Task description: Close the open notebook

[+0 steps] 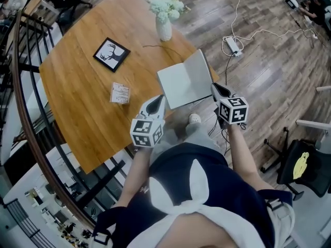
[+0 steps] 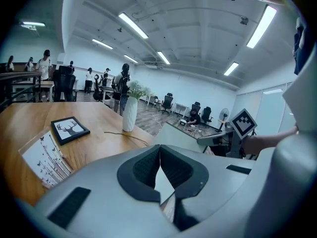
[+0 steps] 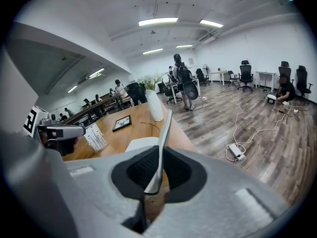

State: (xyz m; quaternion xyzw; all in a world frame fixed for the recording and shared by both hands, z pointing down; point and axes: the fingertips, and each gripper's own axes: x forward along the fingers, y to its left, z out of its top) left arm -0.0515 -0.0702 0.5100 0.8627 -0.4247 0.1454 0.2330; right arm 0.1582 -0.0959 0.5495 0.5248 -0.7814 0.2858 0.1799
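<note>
A wooden desk carries a white vase of pale flowers, with a thin cable beside it. A black-framed deer picture lies near a small printed card. A power strip sits on the plank floor, and a black chair stands at the right.

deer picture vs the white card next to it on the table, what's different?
The deer picture has a dark frame; the card is bare white with small print. The picture looks larger than the card. The picture sits nearer the vase than the card does. Shared: both lie flat on the wooden table, to the left of the notebook.
</note>
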